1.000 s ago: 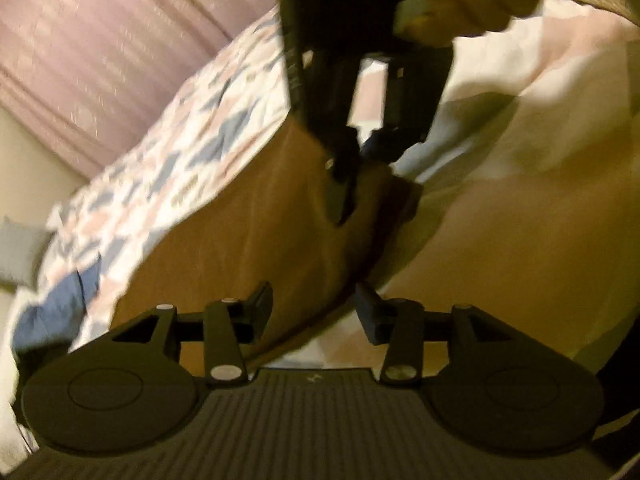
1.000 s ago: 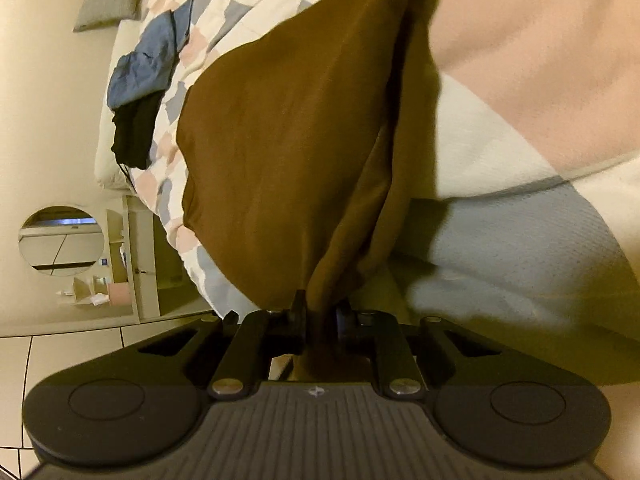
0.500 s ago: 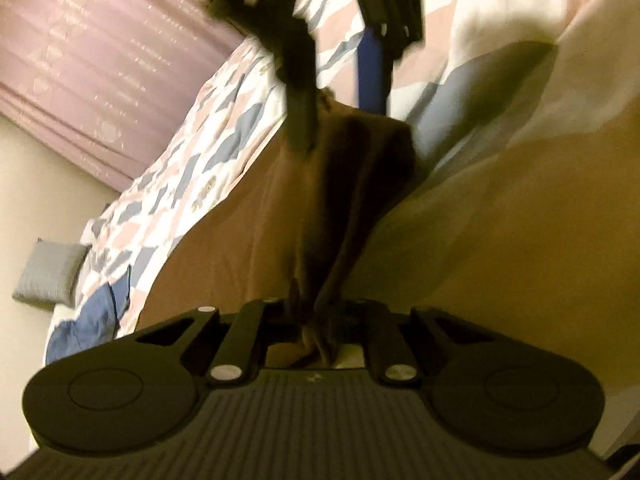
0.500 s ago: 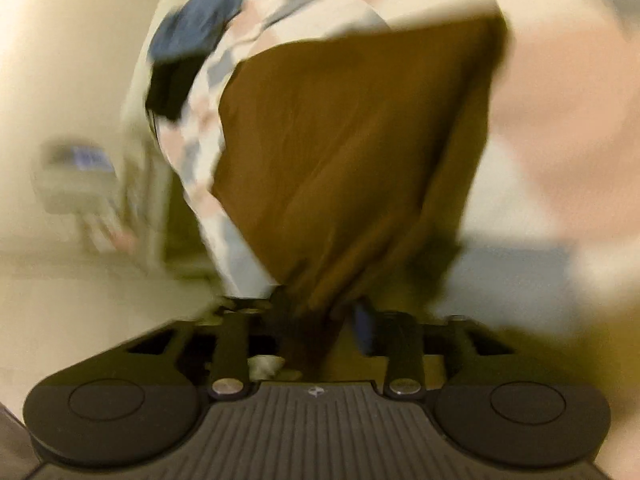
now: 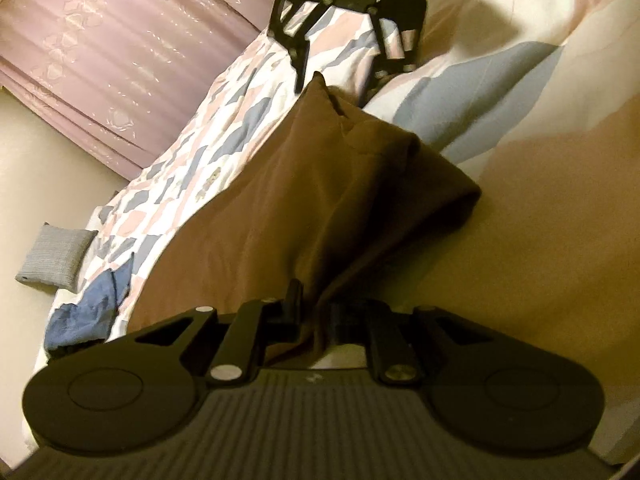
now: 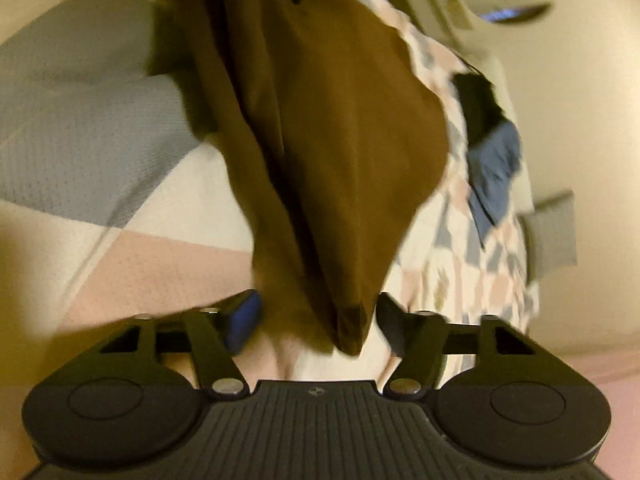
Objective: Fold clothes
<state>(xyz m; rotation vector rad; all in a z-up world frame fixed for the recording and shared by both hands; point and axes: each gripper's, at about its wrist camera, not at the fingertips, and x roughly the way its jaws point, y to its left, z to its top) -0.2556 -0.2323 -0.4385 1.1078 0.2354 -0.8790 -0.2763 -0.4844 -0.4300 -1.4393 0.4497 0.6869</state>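
Mid-fold, judging by the lie: brown garment (image 5: 304, 208) spread on the bed (image 5: 224, 152) — left gripper (image 5: 310, 312) clamped on one corner, right gripper (image 6: 316, 312) spread wide, its corner loose between the fingers. Next, probably: regrip or smooth — then fold over.

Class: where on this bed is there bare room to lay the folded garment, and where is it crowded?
Free: quilt between the brown garment and the curtain. Crowded: the corner by the grey cushion, where the blue clothes lie.
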